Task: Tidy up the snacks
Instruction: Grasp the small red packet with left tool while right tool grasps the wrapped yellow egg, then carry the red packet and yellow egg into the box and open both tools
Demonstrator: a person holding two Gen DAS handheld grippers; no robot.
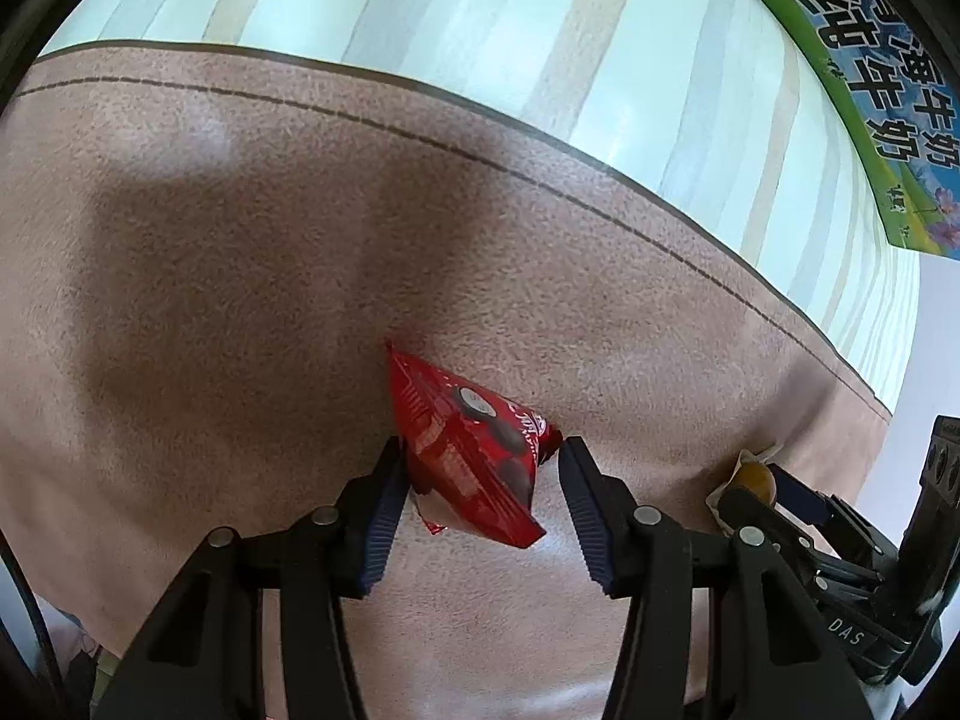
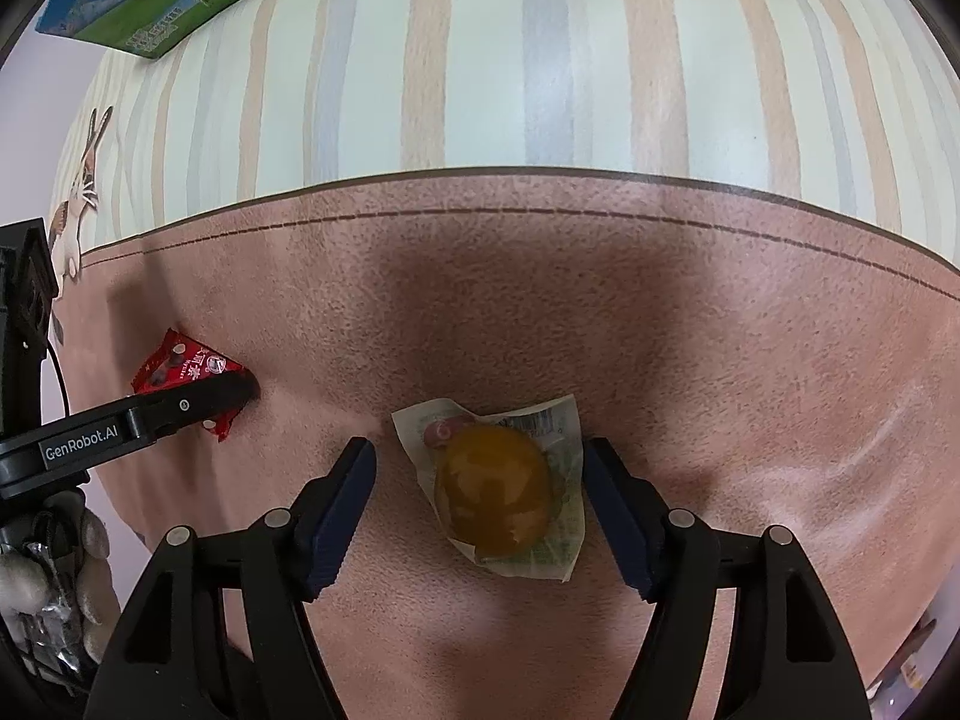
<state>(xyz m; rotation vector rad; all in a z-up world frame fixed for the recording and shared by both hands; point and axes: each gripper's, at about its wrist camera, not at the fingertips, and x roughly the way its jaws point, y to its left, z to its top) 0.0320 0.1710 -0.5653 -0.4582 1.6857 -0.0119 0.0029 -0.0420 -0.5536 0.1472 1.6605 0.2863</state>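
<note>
A red snack packet (image 1: 468, 450) lies on the brown table cover, between the two fingers of my left gripper (image 1: 480, 456). The jaws stand open around it, the left finger close against its edge. It also shows in the right wrist view (image 2: 186, 369), partly behind the left gripper's finger (image 2: 198, 402). A clear packet with a round orange-yellow snack (image 2: 495, 489) lies between the fingers of my right gripper (image 2: 480, 456), which is open with gaps on both sides. The same packet shows at the right of the left wrist view (image 1: 747, 477), beside the right gripper (image 1: 798, 516).
The brown table cover (image 2: 720, 330) ends at a far edge against a striped wall (image 2: 540, 60). A green and blue milk carton box (image 1: 870, 90) hangs or stands at the upper right of the left view. A rabbit sticker (image 2: 78, 192) is on the wall at left.
</note>
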